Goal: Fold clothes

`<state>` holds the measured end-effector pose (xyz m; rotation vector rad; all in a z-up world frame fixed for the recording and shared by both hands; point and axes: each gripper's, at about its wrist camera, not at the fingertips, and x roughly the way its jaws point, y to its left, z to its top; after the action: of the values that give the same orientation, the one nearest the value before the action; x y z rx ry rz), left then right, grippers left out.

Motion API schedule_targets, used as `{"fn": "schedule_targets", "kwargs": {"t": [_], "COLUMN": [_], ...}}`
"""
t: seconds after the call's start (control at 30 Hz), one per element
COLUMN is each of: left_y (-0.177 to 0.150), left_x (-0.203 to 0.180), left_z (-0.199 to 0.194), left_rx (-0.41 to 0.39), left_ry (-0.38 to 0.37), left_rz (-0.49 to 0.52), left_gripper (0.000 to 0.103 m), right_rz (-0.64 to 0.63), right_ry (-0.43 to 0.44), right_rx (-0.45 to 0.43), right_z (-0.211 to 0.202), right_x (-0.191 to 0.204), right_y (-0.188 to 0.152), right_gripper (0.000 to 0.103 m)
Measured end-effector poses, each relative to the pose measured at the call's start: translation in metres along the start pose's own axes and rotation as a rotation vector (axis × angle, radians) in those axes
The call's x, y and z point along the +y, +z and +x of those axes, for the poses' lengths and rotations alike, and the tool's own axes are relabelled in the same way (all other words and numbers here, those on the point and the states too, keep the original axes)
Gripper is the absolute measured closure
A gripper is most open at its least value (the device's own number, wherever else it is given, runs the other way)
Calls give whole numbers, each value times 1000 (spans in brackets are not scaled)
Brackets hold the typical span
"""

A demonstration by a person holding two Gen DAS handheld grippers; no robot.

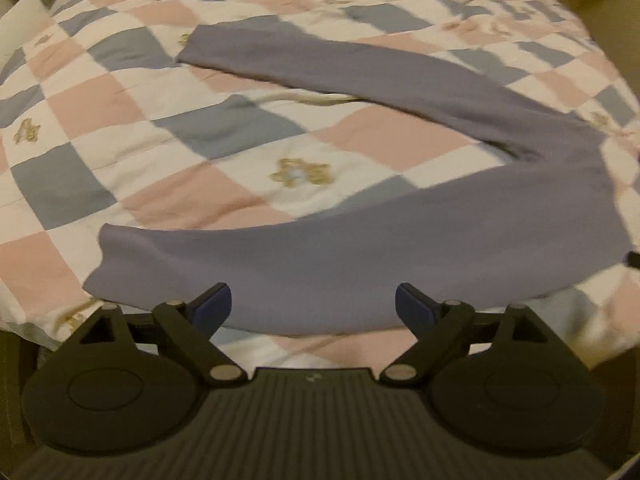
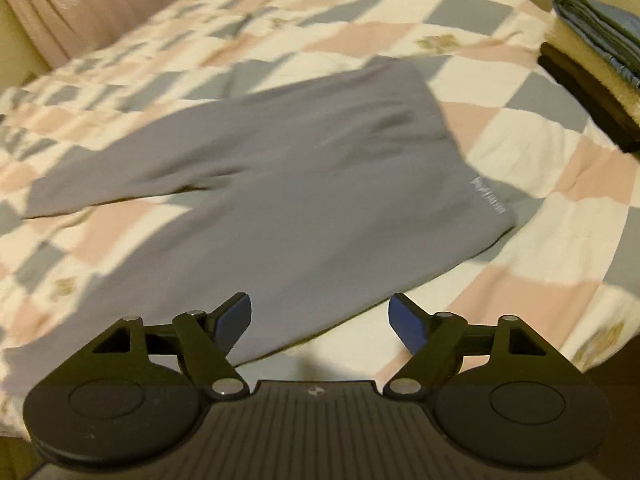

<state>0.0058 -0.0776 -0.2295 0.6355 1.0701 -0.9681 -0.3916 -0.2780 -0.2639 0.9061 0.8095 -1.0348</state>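
A pair of grey-lilac trousers lies spread flat on the checked quilt, legs apart in a V. In the left wrist view the near leg runs across just in front of my left gripper, which is open and empty, and the far leg stretches toward the back left. In the right wrist view the trousers show their waist end at the right with a small white label. My right gripper is open and empty above the near edge of the cloth.
The bed is covered by a pink, grey and white checked quilt with gold flower embroidery. A stack of folded clothes sits at the far right edge. A pink curtain hangs behind the bed. A pale cord lies under the far leg.
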Motion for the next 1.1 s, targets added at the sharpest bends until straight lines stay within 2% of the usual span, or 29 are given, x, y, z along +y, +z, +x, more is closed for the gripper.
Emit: {"fn": "schedule_targets", "kwargs": {"t": [0.07, 0.13, 0.17, 0.5, 0.73, 1.1], "left_y": [-5, -16, -22, -77, -105, -129], "left_x": [-8, -10, -10, 6, 22, 38], "left_z": [-17, -39, -48, -122, -144, -157], "left_rx": [-9, -31, -41, -108, -131, -133], "left_ry": [-25, -28, -18, 48, 49, 49], "left_rz": [8, 19, 21, 49, 58, 51], "left_gripper": [14, 4, 3, 1, 1, 1], "right_rz": [12, 17, 12, -77, -97, -124], "right_ry": [11, 30, 36, 24, 19, 0], "right_rx": [-4, -15, -22, -119, -136, -151], "right_z": [-17, -35, -45, -132, -162, -178], "right_x": [16, 30, 36, 93, 106, 116], "right_y": [-11, -21, -25, -92, -128, -141], "right_gripper": [22, 18, 16, 8, 7, 5]}}
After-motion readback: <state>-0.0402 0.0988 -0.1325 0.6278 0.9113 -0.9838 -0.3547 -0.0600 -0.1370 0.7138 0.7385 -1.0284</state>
